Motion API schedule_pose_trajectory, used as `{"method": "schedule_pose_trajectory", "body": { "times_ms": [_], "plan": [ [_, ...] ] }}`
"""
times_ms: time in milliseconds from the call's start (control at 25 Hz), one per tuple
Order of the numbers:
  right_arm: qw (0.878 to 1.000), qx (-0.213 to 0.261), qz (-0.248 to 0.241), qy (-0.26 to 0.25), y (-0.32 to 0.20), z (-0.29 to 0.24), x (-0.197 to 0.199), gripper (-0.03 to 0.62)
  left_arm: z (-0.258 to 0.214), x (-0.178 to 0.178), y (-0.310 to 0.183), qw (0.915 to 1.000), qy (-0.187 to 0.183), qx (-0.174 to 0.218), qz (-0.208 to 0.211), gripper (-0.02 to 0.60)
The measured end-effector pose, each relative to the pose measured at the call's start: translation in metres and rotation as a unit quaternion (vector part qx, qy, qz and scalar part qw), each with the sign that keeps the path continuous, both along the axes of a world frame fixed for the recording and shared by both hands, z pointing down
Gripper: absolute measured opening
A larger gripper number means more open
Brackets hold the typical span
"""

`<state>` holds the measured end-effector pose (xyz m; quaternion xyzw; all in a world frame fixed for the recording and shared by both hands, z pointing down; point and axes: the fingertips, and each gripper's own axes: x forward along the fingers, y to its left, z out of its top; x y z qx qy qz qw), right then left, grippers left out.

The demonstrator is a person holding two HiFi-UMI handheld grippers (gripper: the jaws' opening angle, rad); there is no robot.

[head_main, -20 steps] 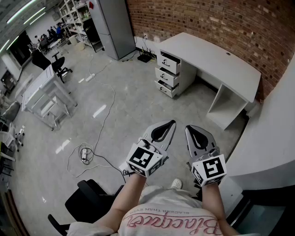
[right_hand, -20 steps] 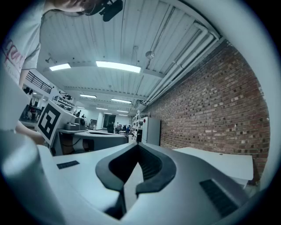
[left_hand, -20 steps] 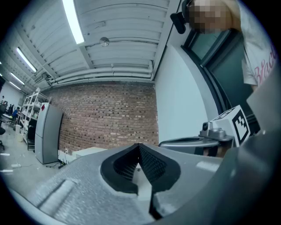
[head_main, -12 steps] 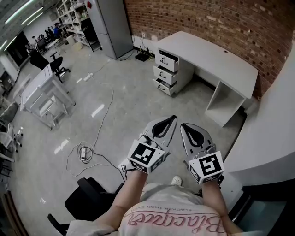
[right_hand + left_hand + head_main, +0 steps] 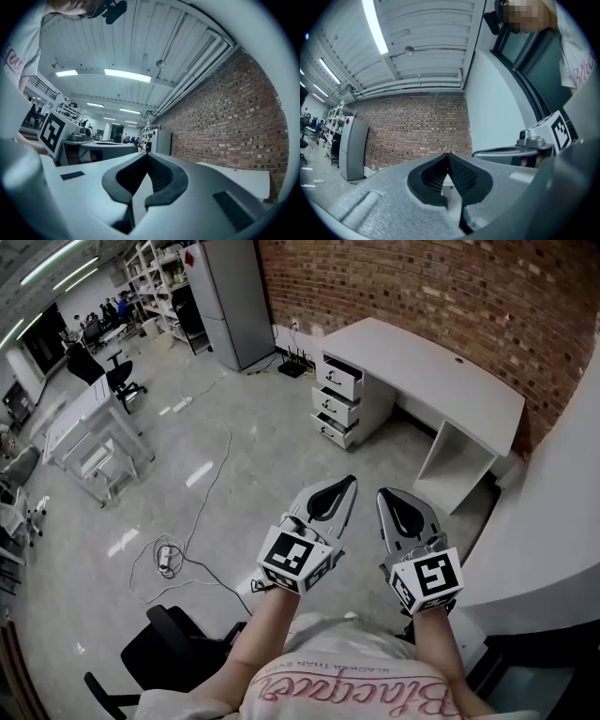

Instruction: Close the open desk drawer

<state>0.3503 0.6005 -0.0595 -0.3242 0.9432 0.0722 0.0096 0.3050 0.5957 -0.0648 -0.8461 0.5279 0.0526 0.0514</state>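
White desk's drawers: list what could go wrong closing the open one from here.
On the white desk, all three drawers seem pulled out somewhat, the top drawer most; a push could land on the wrong front. The black cable loops over the grey floor near the walking path and might trip the person.

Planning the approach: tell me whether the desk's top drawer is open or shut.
Open. The top drawer juts out past the front of the desk, and its dark inside shows in the head view.

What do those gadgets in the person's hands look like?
Grey plastic shells, left tongs and right tongs, taper to a point, with black ridged pads inside. Each carries a white cube printed with black square markers. The shirt is pale, short-sleeved, red-lettered.
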Motion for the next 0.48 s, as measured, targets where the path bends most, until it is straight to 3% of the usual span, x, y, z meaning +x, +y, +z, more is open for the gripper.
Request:
{"method": "schedule_pose_trajectory", "body": {
  "times_ms": [480],
  "plan": [
    [1.0,-0.007,-0.014,-0.004,-0.026,0.01,0.021,0.011,0.017,0.014,-0.022,0.9994,0.002,-0.015,-0.033,0.006]
  ]
}}
